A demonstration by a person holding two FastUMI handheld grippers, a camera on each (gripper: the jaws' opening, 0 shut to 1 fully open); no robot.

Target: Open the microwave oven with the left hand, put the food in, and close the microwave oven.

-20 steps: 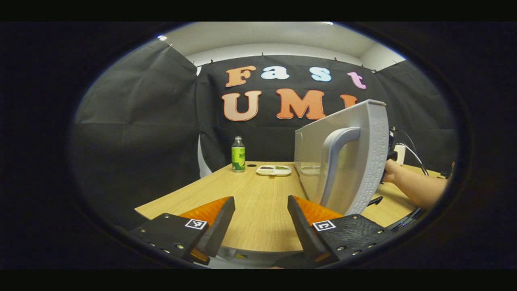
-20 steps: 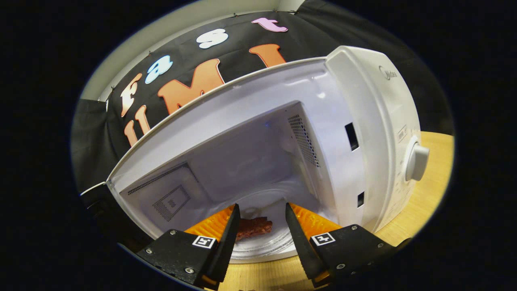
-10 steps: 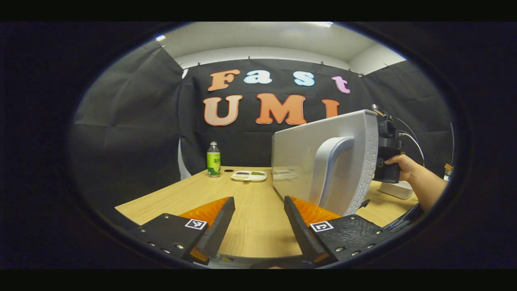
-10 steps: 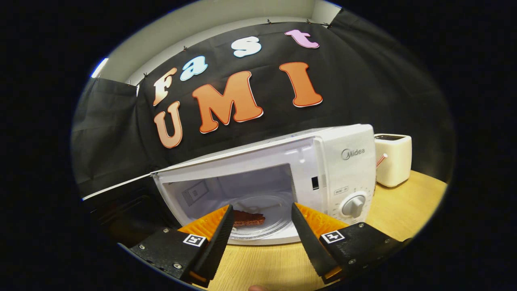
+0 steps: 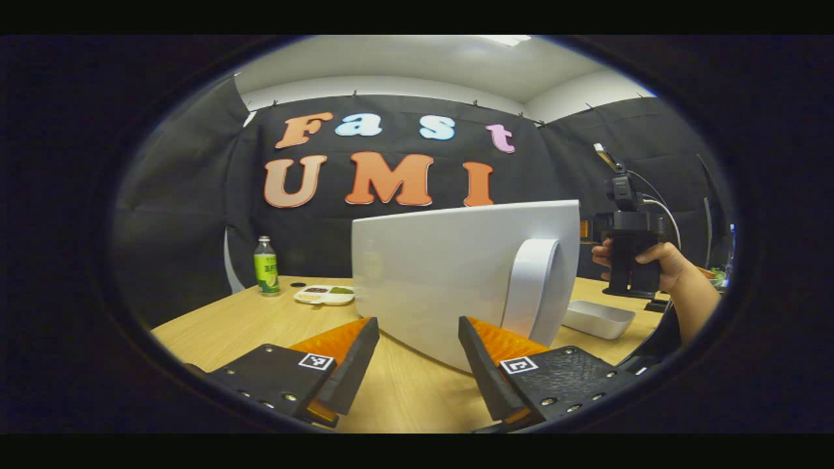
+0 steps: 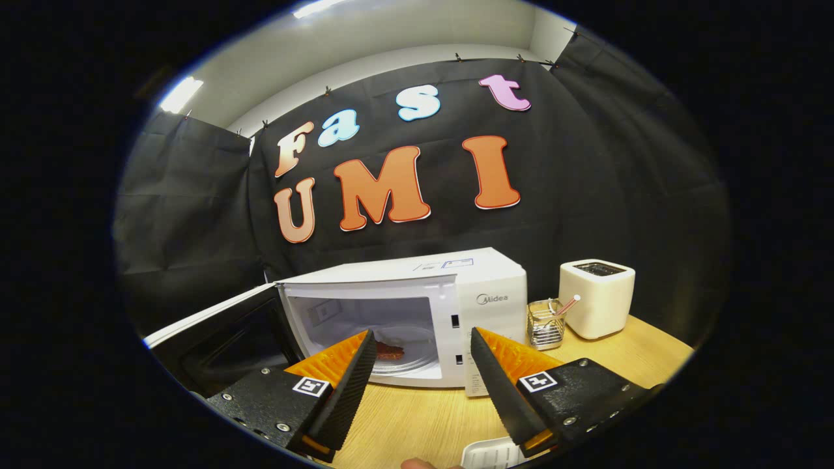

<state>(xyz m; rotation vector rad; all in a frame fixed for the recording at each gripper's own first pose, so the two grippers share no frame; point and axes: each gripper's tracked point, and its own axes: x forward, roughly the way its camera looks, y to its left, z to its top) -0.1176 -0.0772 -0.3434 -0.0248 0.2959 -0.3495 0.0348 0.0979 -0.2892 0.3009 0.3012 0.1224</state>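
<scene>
- While nothing is held between them, the left gripper's [image 5: 414, 365] fingers are spread apart just short of the microwave door [image 5: 456, 273], whose handle [image 5: 534, 286] is seen beyond the right finger.
- Farther right, the right gripper [image 5: 629, 254] is held up in a hand [image 5: 658, 264], above a white tray [image 5: 596, 318].
- Seen from its own camera, the right gripper [image 6: 420, 381] is likewise spread and empty, well back from the microwave [image 6: 417, 312].
- With the door swung open to the left, the food [image 6: 389, 350] is seen lying on the turntable inside.
- A bottle [image 5: 265, 266] and a dish [image 5: 324, 294] are set at the table's [image 5: 260, 319] far left.

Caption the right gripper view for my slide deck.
Open hand-held gripper faces the open microwave, food inside.
</scene>
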